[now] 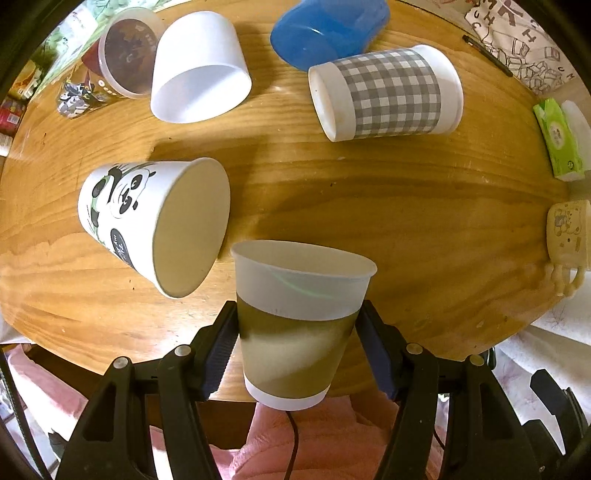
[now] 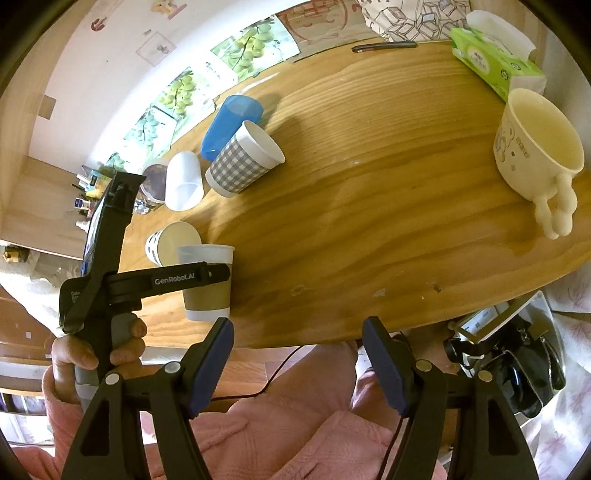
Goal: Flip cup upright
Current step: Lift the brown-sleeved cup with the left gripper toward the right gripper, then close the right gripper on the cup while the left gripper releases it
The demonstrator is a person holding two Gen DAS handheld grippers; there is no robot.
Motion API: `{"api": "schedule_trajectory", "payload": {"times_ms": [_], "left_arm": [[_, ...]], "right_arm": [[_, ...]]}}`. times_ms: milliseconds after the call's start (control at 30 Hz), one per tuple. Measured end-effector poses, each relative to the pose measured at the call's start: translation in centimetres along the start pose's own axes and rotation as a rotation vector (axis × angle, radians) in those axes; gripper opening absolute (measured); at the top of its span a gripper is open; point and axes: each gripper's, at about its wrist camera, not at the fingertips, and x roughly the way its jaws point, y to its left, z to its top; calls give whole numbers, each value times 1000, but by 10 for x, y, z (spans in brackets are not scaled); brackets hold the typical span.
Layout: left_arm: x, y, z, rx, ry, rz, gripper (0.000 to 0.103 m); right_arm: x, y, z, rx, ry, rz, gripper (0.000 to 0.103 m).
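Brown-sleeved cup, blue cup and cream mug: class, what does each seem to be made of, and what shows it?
Brown-sleeved cup, held upright in the left claw: apparently paper, matte, with a rolled rim and brown band.
Blue cup, lying on its side: likely plastic, glossy and slightly translucent.
Cream mug: probably glazed ceramic, given its thick wall and soft sheen, though it could be moulded plastic.

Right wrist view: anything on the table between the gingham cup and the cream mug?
Nothing. In the right wrist view the stretch of wooden table between the gingham cup, lying on its side, and the upright cream mug is bare wood.
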Motion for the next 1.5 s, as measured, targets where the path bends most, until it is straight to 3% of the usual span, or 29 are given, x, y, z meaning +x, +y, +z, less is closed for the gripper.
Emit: {"api": "schedule_trajectory", "payload": {"times_ms": [300, 533, 700, 967, 1233, 1500], "left_arm": [[5, -2, -22, -43, -41, -33, 70], [10, 17, -33, -76, -14, -125, 71], [11, 28, -42, -78, -22, -144, 77], [3, 32, -46, -71, -58, -169, 77], [-19, 30, -67, -19, -162, -206, 77], [-44, 42, -88, -22, -340, -227, 77]], "right_arm": [[1, -6, -1, -10, 16, 13, 73], [1, -8, -2, -20, 31, 31, 73], [3, -8, -5, -28, 42, 44, 73], [9, -8, -11, -31, 63, 58, 73], [14, -4, -17, -45, 80, 81, 73], [22, 2, -20, -39, 94, 121, 73]]}}
